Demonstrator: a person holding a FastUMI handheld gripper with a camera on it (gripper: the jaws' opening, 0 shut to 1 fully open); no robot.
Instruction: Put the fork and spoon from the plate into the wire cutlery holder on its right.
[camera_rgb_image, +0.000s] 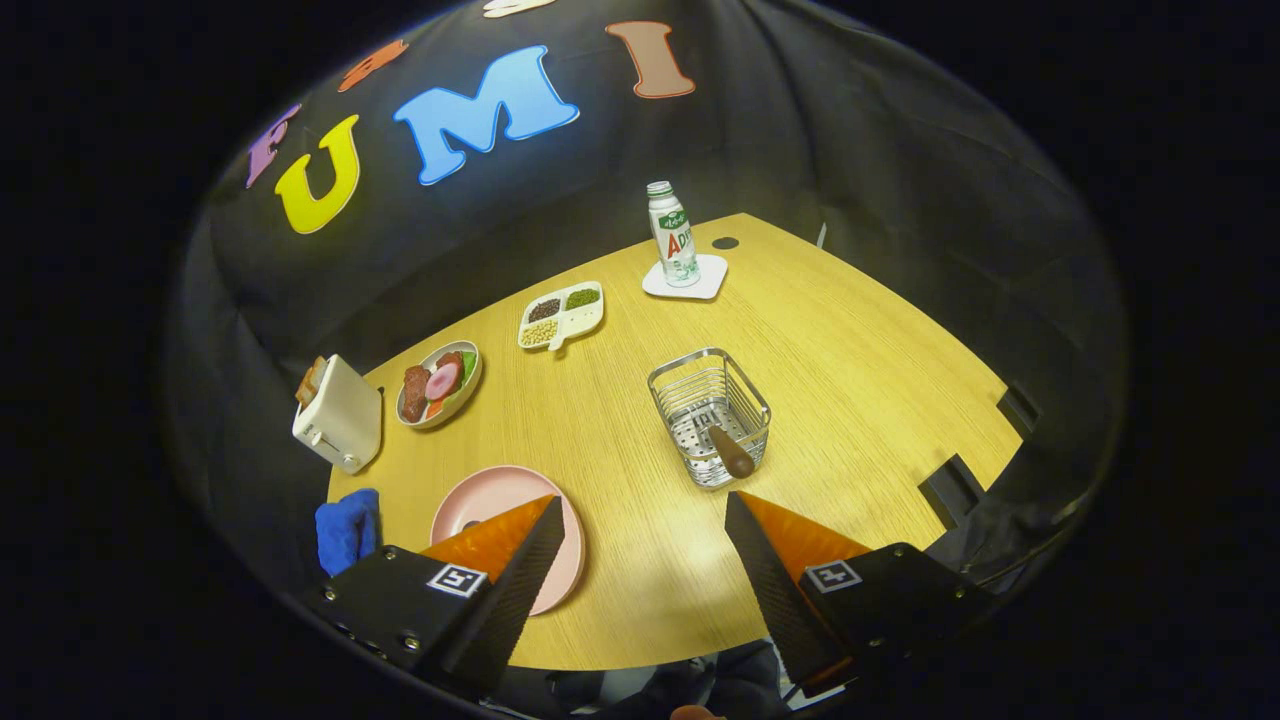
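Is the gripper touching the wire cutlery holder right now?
Apart. In the gripper view the gripper is open with nothing between its fingers, and bare table separates its fingertips from the wire cutlery holder ahead.

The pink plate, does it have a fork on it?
No, the visible part of the pink plate is bare, while a brown handle leans in the wire cutlery holder beyond the open fingers.

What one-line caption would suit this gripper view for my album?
Open gripper hovers above the wooden table, pink plate beneath one finger, a brown-handled utensil leaning in the wire cutlery holder ahead.
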